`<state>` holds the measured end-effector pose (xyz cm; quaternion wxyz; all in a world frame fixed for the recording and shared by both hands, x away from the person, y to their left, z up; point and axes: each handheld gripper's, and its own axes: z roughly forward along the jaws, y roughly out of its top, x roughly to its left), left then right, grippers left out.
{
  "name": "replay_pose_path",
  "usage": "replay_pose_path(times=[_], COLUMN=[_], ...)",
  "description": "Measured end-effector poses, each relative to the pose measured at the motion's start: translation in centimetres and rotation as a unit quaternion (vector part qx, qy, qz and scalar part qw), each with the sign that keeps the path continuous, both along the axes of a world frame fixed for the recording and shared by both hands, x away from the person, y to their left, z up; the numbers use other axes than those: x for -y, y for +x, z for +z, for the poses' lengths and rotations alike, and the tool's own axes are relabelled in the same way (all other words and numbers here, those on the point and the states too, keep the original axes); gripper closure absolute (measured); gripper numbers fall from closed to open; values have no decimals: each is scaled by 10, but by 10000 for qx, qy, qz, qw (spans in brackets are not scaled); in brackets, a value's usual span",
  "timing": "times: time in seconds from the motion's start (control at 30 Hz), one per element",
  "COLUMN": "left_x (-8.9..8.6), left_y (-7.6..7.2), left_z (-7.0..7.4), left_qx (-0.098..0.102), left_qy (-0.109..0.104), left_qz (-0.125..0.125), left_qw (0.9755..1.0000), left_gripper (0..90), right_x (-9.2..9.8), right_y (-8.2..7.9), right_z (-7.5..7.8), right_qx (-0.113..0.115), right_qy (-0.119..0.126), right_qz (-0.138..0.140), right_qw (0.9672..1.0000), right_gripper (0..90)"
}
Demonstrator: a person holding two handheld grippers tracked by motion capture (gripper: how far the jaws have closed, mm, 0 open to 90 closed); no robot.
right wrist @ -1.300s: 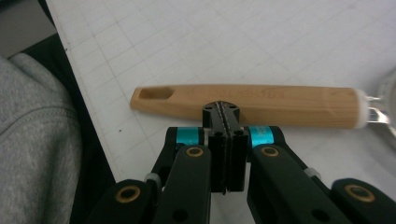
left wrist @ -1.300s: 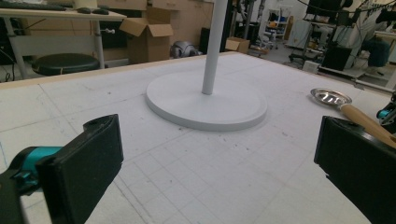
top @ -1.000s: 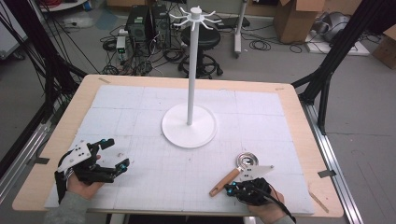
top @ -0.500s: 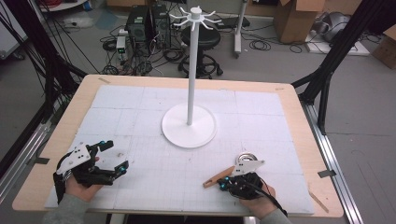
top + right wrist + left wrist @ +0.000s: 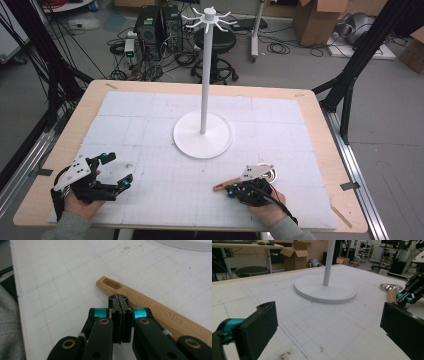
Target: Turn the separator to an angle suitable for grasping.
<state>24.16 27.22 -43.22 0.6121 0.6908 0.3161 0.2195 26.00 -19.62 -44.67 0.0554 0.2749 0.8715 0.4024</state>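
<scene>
A kitchen tool lies at the front right of the table, with a wooden handle (image 5: pixel 220 186) and a round metal head (image 5: pixel 270 174). My right gripper (image 5: pixel 229 190) is shut, and its closed tips rest over the handle (image 5: pixel 155 311) near the end with the hanging slot. Nothing shows between its jaws. My left gripper (image 5: pixel 118 170) stands wide open at the front left, low over the white mat, holding nothing. In the left gripper view the open jaws frame the mat, with the handle (image 5: pixel 391 295), the metal head (image 5: pixel 390 286) and the right gripper (image 5: pixel 409 293) far off.
A white stand with a round base (image 5: pixel 202 134), a tall pole (image 5: pixel 206 75) and a crown of hooks (image 5: pixel 209 15) rises from the table's middle. The wooden table edge (image 5: pixel 75 135) frames the white gridded mat. Boxes, cables and a stool sit on the floor beyond.
My right gripper has slid left along the tool toward the handle's slotted end, and that end has shifted a little away from the front edge. The left gripper has barely moved.
</scene>
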Motion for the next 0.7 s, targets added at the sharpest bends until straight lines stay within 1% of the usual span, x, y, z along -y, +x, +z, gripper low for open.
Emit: replay_pose_path(times=[0.1, 0.13, 0.2, 0.23, 0.27, 0.37, 0.47, 0.7], left_x=[-2, -2, -2, -3, -3, -4, -5, -3], left_y=[-2, -2, -3, -3, -3, -4, -4, -3], left_z=[0, 0, 0, 0, 0, 0, 0, -1], left_qx=[7, 11, -1, -17, -23, -15, -26, -41], left_qy=[-2, -1, -6, 4, 9, 5, 3, -6], left_qz=[38, 44, 44, 52, 50, 45, 41, 16], left_qw=[10000, 10000, 10000, 10000, 10000, 10000, 10000, 10000], left_gripper=[17, 17, 17, 17, 17, 17, 17, 17], right_x=[-2, -3, -4, -6, -7, -11, -16, -20], right_y=[2, 3, 5, 6, 7, 10, 11, 16], right_z=[0, 0, 0, 0, 0, 0, 0, 0], right_qx=[25, 0, 63, 45, 96, 86, 182, 218], right_qy=[-11, -16, -46, -48, -56, -78, -112, -112], right_qz=[-7, -43, -58, -65, -76, -117, -116, -189], right_qw=[10000, 10000, 10000, 10000, 9999, 9999, 9997, 9995], right_gripper=[900, 900, 900, 900, 900, 900, 900, 900])
